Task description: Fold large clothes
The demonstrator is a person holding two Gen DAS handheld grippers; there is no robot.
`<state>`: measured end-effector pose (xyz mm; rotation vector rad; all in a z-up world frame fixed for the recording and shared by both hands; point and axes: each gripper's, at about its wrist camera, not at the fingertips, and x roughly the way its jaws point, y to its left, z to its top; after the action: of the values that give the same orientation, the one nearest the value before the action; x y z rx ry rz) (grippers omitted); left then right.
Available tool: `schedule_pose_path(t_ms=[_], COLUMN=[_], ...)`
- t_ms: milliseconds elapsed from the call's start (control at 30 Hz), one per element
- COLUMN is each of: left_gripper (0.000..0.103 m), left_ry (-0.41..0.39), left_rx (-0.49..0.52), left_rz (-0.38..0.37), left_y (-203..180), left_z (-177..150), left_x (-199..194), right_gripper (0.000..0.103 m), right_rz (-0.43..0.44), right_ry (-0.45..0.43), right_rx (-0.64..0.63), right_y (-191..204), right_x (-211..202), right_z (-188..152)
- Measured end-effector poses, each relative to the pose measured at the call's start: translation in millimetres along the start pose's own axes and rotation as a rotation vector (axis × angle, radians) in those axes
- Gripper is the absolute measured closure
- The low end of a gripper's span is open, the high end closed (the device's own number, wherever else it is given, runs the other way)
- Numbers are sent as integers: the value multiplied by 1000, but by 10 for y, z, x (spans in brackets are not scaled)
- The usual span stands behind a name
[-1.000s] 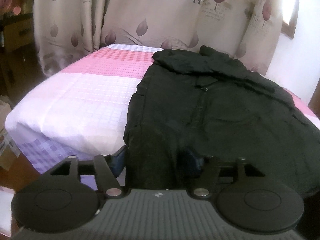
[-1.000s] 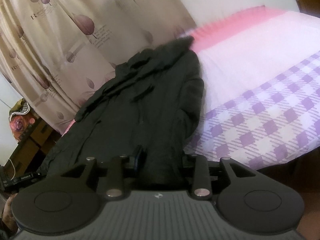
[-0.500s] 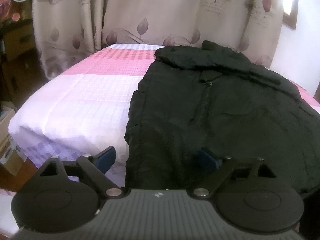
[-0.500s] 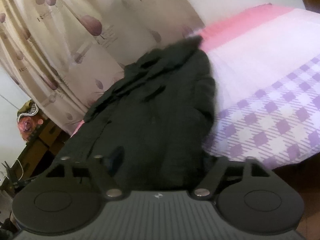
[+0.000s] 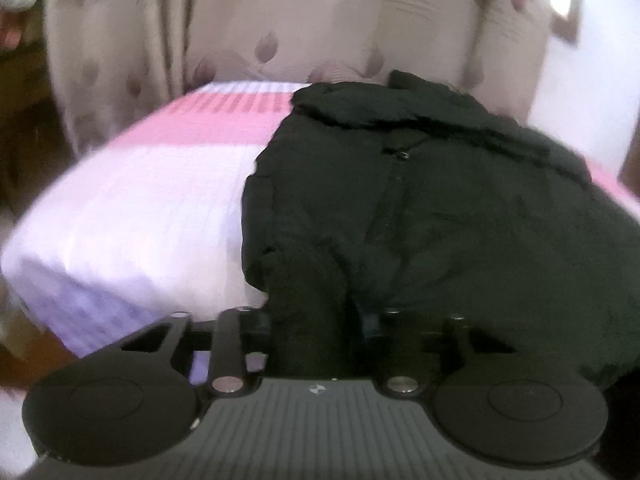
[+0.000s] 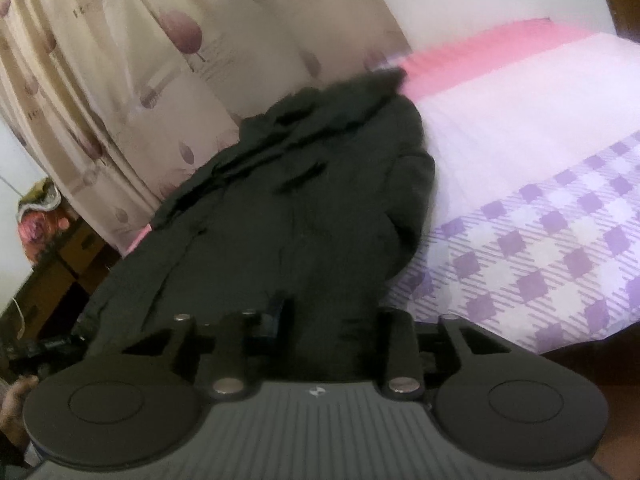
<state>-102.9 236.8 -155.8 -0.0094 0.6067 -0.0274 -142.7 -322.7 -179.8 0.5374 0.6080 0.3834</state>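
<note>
A large black padded jacket [image 5: 440, 208] lies zipped, front up, on the bed, collar toward the curtain. My left gripper [image 5: 316, 320] is shut on the jacket's near hem corner at its left side; bunched black fabric fills the gap between the fingers. In the right wrist view the same jacket [image 6: 304, 208] runs away toward the curtain. My right gripper [image 6: 332, 320] is shut on the hem at the jacket's other near corner, with fabric between its fingers.
The bed [image 5: 132, 216] has a pink, white and purple checked sheet [image 6: 560, 248], with its near edge just below the grippers. Patterned curtains [image 5: 280, 20] hang behind the bed. Wooden furniture and boxes [image 6: 48, 264] stand at the left side.
Half a second ago both grippers were open beside the hem. Both have now closed on the jacket's hem, and the fabric near the left gripper has bunched up.
</note>
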Motion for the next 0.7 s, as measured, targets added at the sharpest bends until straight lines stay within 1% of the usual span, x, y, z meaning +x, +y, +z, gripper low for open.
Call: schedule_pose_path(t_ms=[67,167,333,500,633,700], left_gripper=[69,69,67,66,61,61], left_ry=[-6,-9,-6,-8,-11,-14], left_rx=[49,75,74,70,65,54], left_rz=[26,41,44,45,47,32], left_y=[-81,-121,-122,-124,-122,-92], left_z=[7,-2,-15,-22,-37,-46], left_x=[-13,-8,12,18,35,37], right_gripper=[78,79,78,78,77,77], right_rz=[11,19,18,31,26,24], right_ry=[-1,2,19,27,30,32], right_rx=[12,27,29,76,66,54], right_y=[-29,-61,-81,-149,-148,-125], right_x=[-22,-35,-37,-35,-43,-44], right_z=[12,23,38,34,21,11])
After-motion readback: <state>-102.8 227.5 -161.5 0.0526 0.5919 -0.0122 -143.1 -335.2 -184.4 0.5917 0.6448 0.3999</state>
